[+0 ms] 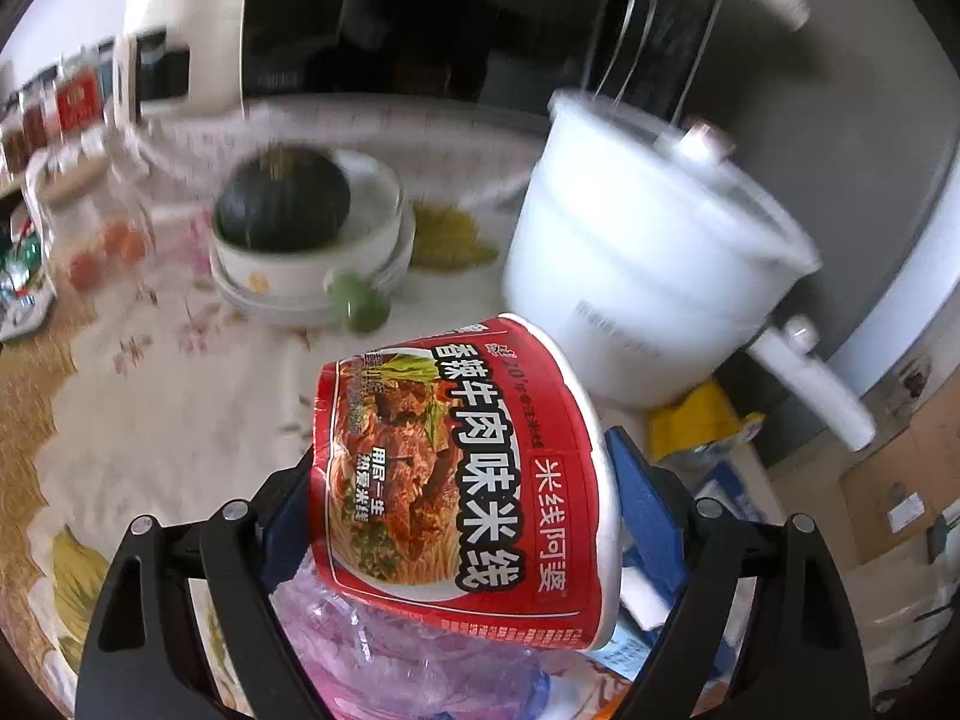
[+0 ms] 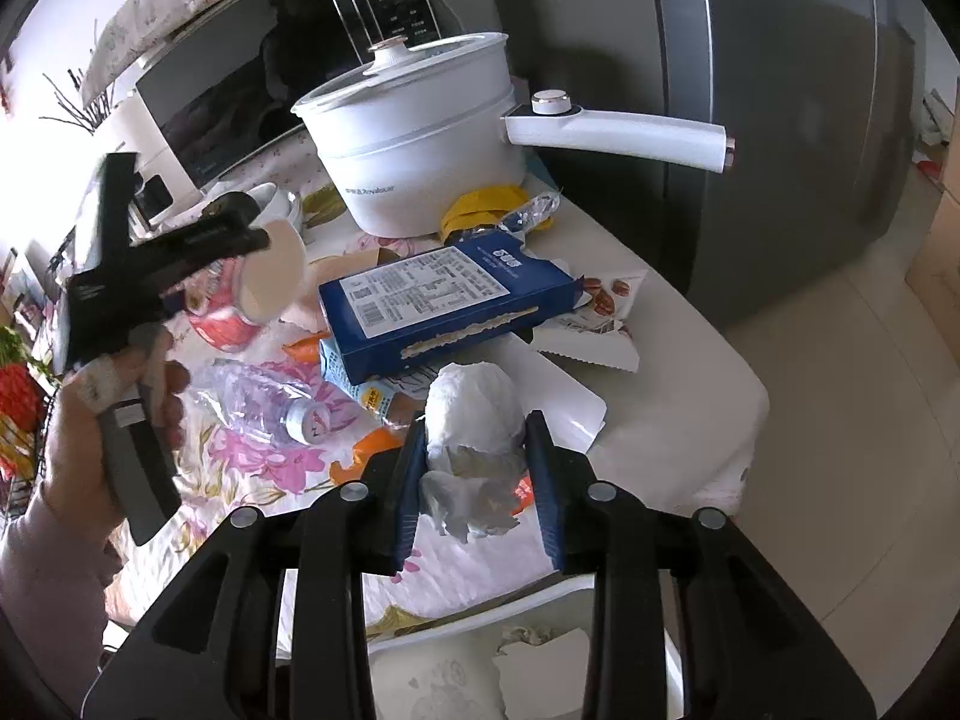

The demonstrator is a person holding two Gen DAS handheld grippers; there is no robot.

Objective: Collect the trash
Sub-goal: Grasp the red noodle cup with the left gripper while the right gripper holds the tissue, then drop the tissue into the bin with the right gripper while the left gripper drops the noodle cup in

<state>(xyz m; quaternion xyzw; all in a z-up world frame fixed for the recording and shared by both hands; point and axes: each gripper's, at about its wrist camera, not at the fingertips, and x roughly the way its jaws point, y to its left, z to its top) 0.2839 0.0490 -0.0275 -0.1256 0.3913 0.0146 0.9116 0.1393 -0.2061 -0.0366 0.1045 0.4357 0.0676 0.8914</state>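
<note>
Red noodle cup (image 1: pixel 462 480) between left jaws.

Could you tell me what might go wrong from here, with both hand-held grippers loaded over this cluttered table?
1. The red noodle cup lies tilted between the left hand-held gripper fingers; it could slip onto the crushed plastic bottle below.
2. The crumpled white tissue wad in the right hand-held gripper is soft, and shreds hanging below might drop.
3. The white pot has a long handle that a sweep could knock.

A floral-clothed table (image 2: pixel 672 420) stands beside a grey fridge (image 2: pixel 780 120) on a pale tiled floor (image 2: pixel 852 480).
</note>
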